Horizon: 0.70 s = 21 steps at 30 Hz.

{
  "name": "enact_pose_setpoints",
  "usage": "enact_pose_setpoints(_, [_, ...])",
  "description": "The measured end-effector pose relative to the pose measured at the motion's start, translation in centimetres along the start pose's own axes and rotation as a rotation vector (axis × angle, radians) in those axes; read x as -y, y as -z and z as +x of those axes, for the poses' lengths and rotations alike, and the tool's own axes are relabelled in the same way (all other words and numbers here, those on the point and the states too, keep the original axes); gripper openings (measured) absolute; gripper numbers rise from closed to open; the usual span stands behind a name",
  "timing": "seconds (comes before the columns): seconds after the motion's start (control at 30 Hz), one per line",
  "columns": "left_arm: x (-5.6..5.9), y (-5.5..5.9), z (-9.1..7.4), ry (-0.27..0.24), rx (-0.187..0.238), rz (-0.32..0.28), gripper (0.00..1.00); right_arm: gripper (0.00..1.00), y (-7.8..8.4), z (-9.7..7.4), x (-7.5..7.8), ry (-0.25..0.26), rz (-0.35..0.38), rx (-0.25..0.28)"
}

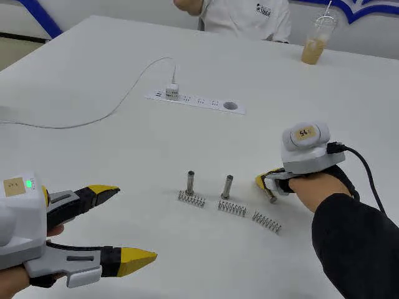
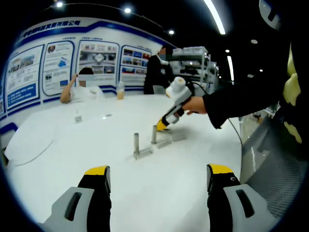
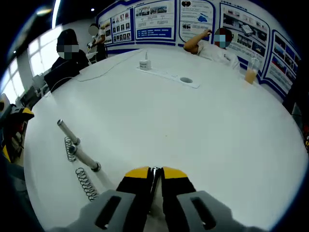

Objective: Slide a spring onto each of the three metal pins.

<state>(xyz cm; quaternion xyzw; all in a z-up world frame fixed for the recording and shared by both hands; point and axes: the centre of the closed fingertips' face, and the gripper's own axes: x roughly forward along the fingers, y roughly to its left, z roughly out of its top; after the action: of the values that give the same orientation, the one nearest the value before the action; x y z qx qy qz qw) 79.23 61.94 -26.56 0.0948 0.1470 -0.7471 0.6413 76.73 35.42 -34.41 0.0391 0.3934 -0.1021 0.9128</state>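
Three coiled steel springs (image 1: 232, 208): lying in a left-right row just near two upright grey metal pins (image 1: 190, 182). Near left, gaping wide, well apart: yellow-tipped left gripper (image 1: 134, 222). Right, pinching seemingly a third pin (image 1: 270, 195), sitting closest: yellow-tipped right gripper (image 1: 267, 185).

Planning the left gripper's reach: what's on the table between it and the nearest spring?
Bare table from the left gripper to the nearest spring, as the head view shows.

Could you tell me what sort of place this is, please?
Probably an office meeting room or showroom: a big white table with a power strip, and posters along the walls.
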Motion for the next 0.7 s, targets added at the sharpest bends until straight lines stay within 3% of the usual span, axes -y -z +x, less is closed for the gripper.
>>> enact_pose_setpoints(0.37, [-0.1, 0.0, 0.1, 0.002, -0.002, -0.003, 0.83, 0.09, 0.1, -0.2, -0.3, 0.001, -0.014, -0.015])
enact_pose_setpoints(0.7, [-0.2, -0.3, -0.2, -0.001, 0.005, 0.001, 0.83, 0.09, -0.7, -1.8, -0.9, -0.005, -0.003, 0.042])
